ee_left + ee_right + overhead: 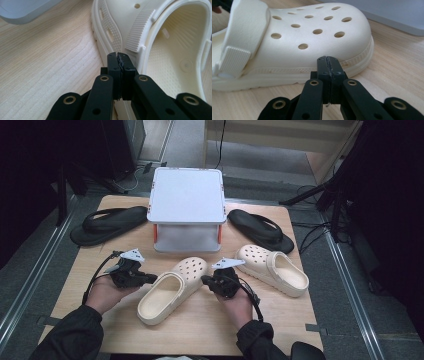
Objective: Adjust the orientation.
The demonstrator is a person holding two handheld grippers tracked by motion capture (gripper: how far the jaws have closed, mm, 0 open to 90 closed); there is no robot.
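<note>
Cream clog [172,290]: lies on the wooden table [210,320], between both grippers.
Left gripper [150,278]: held low, jaws pressed together, tips at the clog's side.
Right gripper [205,280]: held low, jaws together, tips beside the clog.

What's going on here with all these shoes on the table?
A person holds a two-jaw gripper in each hand, one on either side of a cream clog. The left gripper and right gripper both have their jaws shut and empty, close against the clog's sides. A second clog, two black sandals and a small grey shelf sit nearby.
</note>
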